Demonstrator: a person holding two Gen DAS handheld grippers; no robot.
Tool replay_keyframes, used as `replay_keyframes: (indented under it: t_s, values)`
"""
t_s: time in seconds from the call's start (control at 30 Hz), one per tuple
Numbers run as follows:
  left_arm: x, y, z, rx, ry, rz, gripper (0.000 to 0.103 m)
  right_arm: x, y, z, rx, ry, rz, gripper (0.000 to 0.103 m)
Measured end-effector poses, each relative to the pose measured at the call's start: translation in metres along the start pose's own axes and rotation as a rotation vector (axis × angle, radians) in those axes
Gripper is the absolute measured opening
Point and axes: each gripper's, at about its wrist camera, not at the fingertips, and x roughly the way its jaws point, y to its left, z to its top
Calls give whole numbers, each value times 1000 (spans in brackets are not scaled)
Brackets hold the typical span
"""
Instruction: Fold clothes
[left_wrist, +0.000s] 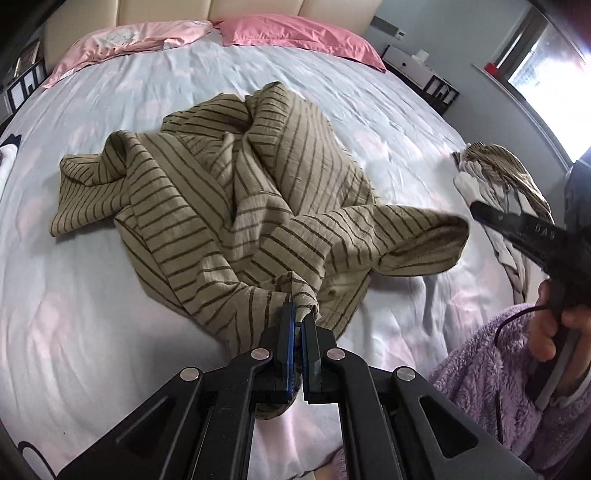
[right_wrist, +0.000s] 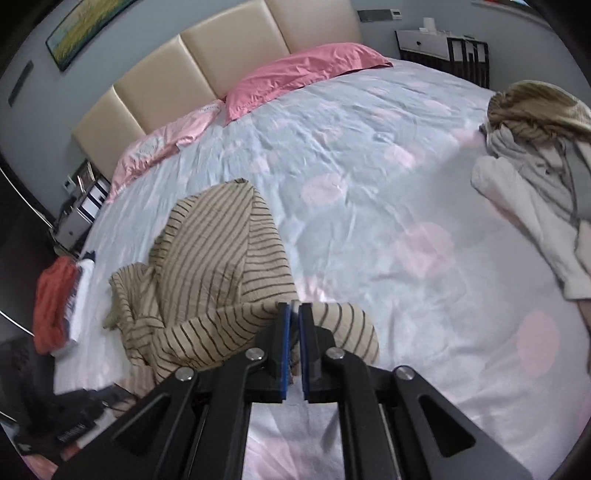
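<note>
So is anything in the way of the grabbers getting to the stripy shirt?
No, nothing visible. The left gripper is already pinching the striped shirt. The right gripper sits right at its fabric, jaws slightly apart. The other clothes pile lies off to the side.

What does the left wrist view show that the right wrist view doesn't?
Only the left wrist view shows the left gripper shut on the striped garment, plus the person's purple fleece sleeve. Only the right wrist view shows the folded stack at the bed's edge and a framed picture. Both share the garment, pink pillows and unfolded pile.
</note>
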Motion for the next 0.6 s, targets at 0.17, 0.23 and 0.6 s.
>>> replay_keyframes:
  t_s: [0.17, 0.23, 0.6]
  values:
    - [-7, -21, -3, 79, -18, -84, 4, -25, 34, -6, -103, -111, 113, 21]
    - [-9, -26, -3, 95, -20, -88, 5, -29, 54, -13, -173, -107, 196, 25]
    - [-61, -17, 17, 188, -39, -22, 29, 0, 114, -47, -391, 56, 305, 25]
